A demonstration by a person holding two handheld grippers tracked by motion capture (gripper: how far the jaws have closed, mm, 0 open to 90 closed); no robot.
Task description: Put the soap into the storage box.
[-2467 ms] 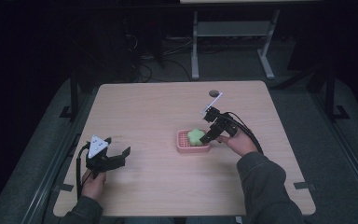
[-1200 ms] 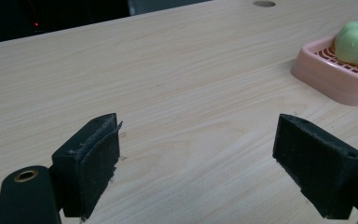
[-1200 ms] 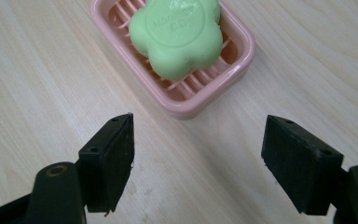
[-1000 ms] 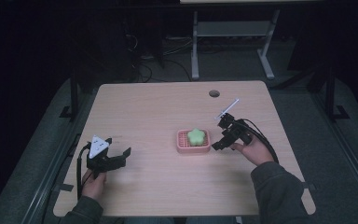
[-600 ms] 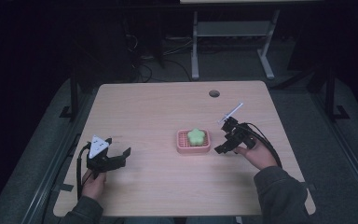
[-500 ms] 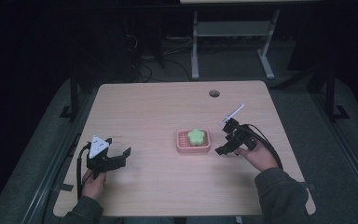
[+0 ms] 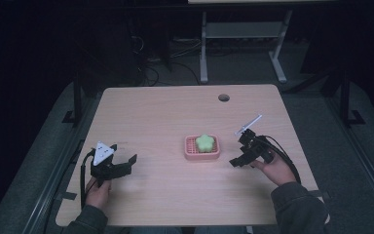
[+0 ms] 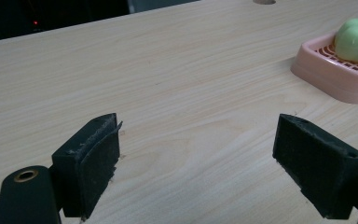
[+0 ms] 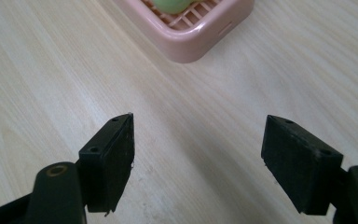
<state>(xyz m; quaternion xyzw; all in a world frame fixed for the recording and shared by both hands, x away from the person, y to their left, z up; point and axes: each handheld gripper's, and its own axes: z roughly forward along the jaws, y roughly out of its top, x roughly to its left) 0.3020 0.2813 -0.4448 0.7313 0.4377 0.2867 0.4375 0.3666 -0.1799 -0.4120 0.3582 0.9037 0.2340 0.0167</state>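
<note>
The left gripper [image 7: 126, 163] rests at about eight o'clock on the table [image 7: 165, 112], jaws spread wide and empty, apparently parked out of the work. At centre one green soap [image 7: 204, 142] lies in one pink dish [image 7: 202, 148], seemingly delivered. At four o'clock the right gripper [image 7: 237, 157], one of two, gapes wide, holding nothing, probably after release.

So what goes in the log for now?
green soap in pink dish | right claw open, beside dish | left claw open

Dim high view, dark surroundings, evenly lit sharp closeups, soft shadows
</note>
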